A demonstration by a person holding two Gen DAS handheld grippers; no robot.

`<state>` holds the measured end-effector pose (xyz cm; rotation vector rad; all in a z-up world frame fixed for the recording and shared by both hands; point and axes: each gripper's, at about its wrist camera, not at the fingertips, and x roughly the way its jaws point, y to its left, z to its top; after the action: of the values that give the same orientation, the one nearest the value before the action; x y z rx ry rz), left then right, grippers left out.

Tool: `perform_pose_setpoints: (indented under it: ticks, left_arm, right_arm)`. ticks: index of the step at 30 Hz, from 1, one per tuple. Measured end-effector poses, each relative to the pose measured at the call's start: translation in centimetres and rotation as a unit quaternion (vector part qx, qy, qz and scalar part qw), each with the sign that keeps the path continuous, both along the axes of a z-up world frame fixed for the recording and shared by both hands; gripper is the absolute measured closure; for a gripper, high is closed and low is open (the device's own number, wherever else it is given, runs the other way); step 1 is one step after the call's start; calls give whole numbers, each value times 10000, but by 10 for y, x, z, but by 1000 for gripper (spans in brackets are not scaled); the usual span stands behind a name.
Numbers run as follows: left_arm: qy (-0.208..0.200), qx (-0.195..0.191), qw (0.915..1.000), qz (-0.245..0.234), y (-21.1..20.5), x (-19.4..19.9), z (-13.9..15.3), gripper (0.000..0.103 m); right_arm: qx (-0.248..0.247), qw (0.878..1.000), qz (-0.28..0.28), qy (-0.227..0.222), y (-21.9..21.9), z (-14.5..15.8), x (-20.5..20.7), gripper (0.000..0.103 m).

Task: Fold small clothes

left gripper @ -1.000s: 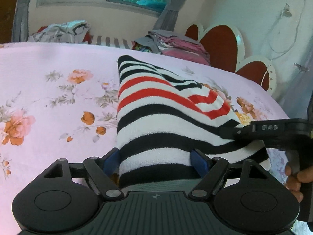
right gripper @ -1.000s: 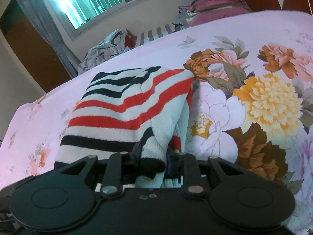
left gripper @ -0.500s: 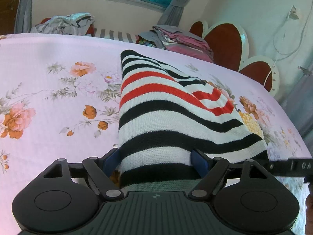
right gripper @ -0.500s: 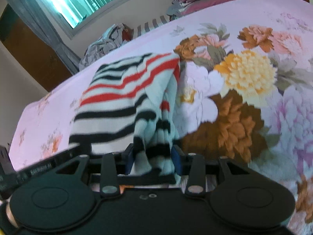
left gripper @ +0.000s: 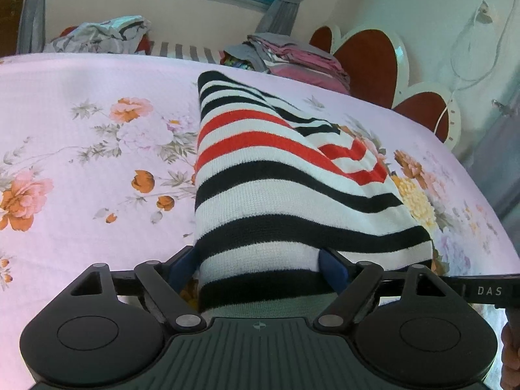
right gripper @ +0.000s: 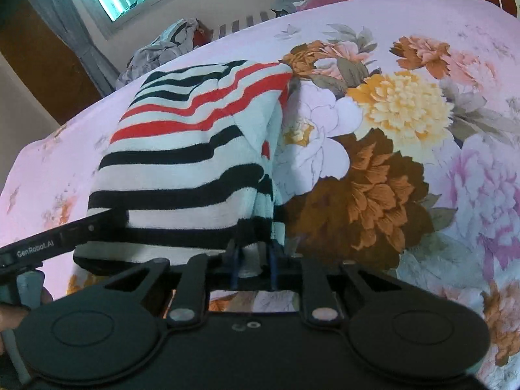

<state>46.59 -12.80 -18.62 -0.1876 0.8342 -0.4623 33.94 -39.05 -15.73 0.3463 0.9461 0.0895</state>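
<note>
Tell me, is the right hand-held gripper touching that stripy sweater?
Touching. The right wrist view shows the right hand-held gripper closing, its blue pads pinching a bunched fold of the striped sweater between them.

Striped sweater (left gripper: 276, 175) lies on the bed (left gripper: 81, 169), centre frame. Behind the bed: loose clothes pile (left gripper: 100, 34) upper left, folded stack (left gripper: 292, 57) upper centre, headboard (left gripper: 367, 61) upper right.

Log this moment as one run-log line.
striped sweater on floral bedsheet | left gripper wide around hem | right gripper closing on bunched edge
</note>
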Motion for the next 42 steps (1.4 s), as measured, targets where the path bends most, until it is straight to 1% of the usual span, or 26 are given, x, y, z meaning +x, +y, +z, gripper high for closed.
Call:
perform_pose_setpoints:
  ticks: [1,3,4,6,7,11,14,16,19,22,23,25,27,28,29,32,34,36,38,40,42]
  left_arm:
    - [84,-88,9999,21,3,1,2,22]
    - [108,-227,9997,76,10,2,8,22]
    - [60,-287,9995,101,14,3,14,22]
    - [-72,-318,9994,123,18,7,24,22]
    - [-129,-324,9993,143,20,11,29,22]
    - [-103,-385,9987,313,19,37,36,22]
    - [-138,-385,9985,373,13,54,37,22]
    - [-151,-357,9985,389,5,67,36,22]
    - [-102,-363,9981,481,-6,84,32,22]
    - [-73,-315,9980,535,-16,96,26,22]
    - [-77,-289,9980,554,-19,99,24,22]
    - [-61,-279,9978,604,-22,103,20,22]
    - [-59,-262,9974,674,-24,107,15,22]
    - [-47,-262,9971,709,-25,109,13,22]
    - [-34,-271,9968,750,-24,110,10,22]
    - [-2,-308,9956,888,-22,111,1,22]
    - [-9,-307,9948,967,-21,112,-6,22]
    - [-23,-288,9946,992,-22,111,-13,22]
    - [-40,-335,9946,984,-22,109,-20,22]
    - [-62,-345,9949,947,-23,110,-23,22]
    - [-42,-280,9955,901,-24,113,-19,22]
  right_arm:
    - [47,10000,9,-19,-2,4,0,82]
    - [112,9999,-8,-75,-6,12,-2,72]
    - [117,9998,-33,-153,-9,19,-2,69]
    - [222,9991,-111,-355,-15,30,-1,52]
    - [290,9986,-156,-415,-18,35,2,50]
    - [626,9957,-479,-487,-34,41,32,50]
    - [886,9926,-708,-422,-42,35,58,50]
    - [1154,9889,-885,-318,-45,30,75,48]
    - [1452,9825,-1153,-162,-48,19,103,43]
    - [1380,9822,-1273,-17,-45,8,127,43]
    - [1296,9834,-1269,5,-43,6,132,44]
    - [1051,9871,-1210,-23,-37,3,141,50]
    - [888,9890,-1167,-169,-32,4,145,66]
    - [791,9902,-1121,-248,-29,5,146,69]
    - [619,9923,-1004,-372,-23,7,147,78]
    - [59,9949,-635,-785,-10,13,148,90]
    - [-410,9932,-336,-1035,0,13,149,91]
    - [-590,9926,-223,-1042,1,7,151,91]
    - [-477,9940,-376,-911,-9,-2,151,92]
    - [-193,9950,-542,-818,-24,-14,149,93]
    - [-87,9951,-570,-808,-27,-13,150,94]
